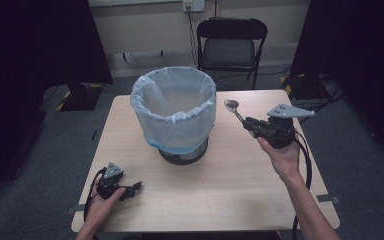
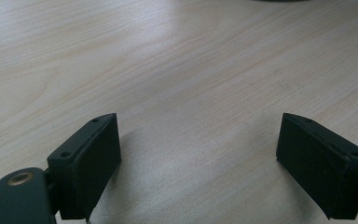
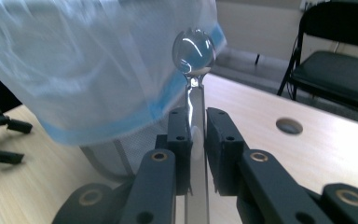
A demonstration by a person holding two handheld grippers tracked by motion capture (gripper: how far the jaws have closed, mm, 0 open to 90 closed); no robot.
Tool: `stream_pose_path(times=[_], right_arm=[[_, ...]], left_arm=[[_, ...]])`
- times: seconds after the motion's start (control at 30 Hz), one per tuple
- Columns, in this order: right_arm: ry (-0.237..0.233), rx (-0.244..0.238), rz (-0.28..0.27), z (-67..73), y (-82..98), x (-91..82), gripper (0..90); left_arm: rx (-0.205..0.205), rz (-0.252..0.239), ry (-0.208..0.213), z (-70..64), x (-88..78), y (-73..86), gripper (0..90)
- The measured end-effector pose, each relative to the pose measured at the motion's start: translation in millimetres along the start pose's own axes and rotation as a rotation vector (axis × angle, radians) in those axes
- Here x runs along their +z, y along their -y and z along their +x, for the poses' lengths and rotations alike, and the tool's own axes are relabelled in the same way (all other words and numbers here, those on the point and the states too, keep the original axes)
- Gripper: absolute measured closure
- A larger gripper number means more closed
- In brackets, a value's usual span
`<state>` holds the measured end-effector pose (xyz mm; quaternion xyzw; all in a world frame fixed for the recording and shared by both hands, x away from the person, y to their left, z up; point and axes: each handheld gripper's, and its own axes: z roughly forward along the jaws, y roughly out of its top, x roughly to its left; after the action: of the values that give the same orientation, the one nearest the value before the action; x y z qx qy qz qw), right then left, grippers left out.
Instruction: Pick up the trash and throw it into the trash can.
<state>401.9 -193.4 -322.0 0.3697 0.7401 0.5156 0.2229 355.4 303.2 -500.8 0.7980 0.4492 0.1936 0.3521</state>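
A clear plastic spoon (image 1: 234,108) is held in the air right of the bin, its bowl (image 3: 193,52) pointing toward the rim. My right gripper (image 1: 252,125) is shut on the spoon's handle (image 3: 196,140), with both jaws pressed against it. A wire bin (image 1: 175,112) lined with a pale blue bag (image 3: 88,60) stands at the table's middle. My left gripper (image 1: 136,188) rests low over the table near the front left corner. Its jaws are wide apart over bare wood (image 2: 200,93) with nothing between them.
The light wooden table (image 1: 220,190) has a round cable hole (image 3: 289,125) near its right side. A black folding chair (image 1: 230,42) stands behind the table. Dark curtains hang at both sides, and cables lie on the grey floor.
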Motion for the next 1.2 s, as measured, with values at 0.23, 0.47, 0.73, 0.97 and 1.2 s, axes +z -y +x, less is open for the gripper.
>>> stream_pose_path(times=[0.23,0.47,0.73,0.97,1.2], right_arm=[[-0.029,-0.019,-0.056,6.4,-30.5,-0.5,80.3],[-0.068,-0.057,-0.091,18.4,-60.4,6.2,80.3],[-0.146,-0.085,-0.093,38.1,-88.3,29.3,80.3],[-0.194,-0.094,-0.085,48.8,-106.9,52.3,80.3],[-0.234,-0.109,-0.043,57.5,-120.1,82.8,80.3]], left_arm=[[0.0,0.0,0.0,0.0,0.0,0.0,13.1],[0.0,0.0,0.0,0.1,0.0,0.0,13.1],[0.001,0.0,0.001,0.1,0.0,0.0,13.1],[0.001,-0.001,0.002,0.2,0.0,0.1,13.1],[0.002,0.0,0.002,0.2,0.0,0.0,13.1]])
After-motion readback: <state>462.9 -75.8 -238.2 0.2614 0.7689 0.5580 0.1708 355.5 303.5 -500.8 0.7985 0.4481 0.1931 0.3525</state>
